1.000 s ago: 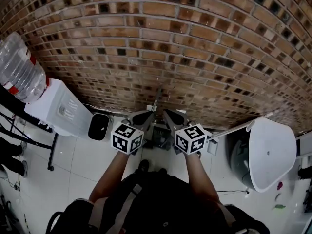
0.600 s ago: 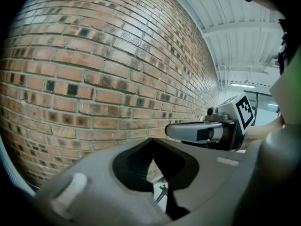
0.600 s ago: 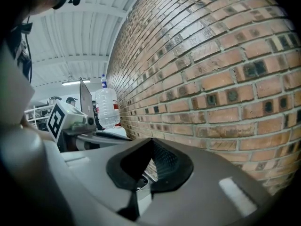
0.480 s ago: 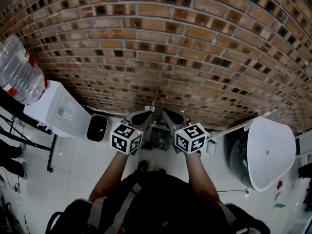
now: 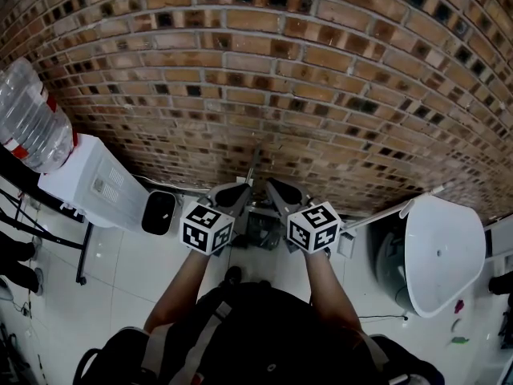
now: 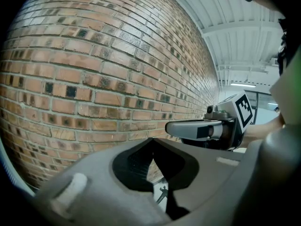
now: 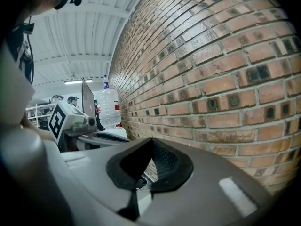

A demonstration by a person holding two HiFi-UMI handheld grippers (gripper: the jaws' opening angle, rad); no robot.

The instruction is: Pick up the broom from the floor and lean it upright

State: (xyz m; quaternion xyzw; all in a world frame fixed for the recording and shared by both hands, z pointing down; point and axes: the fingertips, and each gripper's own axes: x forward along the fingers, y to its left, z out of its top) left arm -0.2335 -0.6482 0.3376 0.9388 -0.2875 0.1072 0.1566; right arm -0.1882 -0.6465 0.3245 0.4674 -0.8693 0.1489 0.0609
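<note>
The broom's thin handle (image 5: 255,165) stands nearly upright against the brick wall (image 5: 280,70), and its lower part runs down between my two grippers. A dark shape (image 5: 261,226) on the floor at its foot may be the broom head. My left gripper (image 5: 244,189) sits just left of the handle and my right gripper (image 5: 274,186) just right of it. In the left gripper view the left gripper (image 6: 151,142) is shut with nothing between its pads, and the right gripper (image 6: 202,128) shows beside it. The right gripper (image 7: 151,142) also looks shut and empty.
A white water dispenser (image 5: 96,179) with a large clear bottle (image 5: 28,115) stands at the left, and a small black bin (image 5: 160,211) is beside it. A white rounded container (image 5: 445,251) is at the right. The floor is pale tile (image 5: 128,271).
</note>
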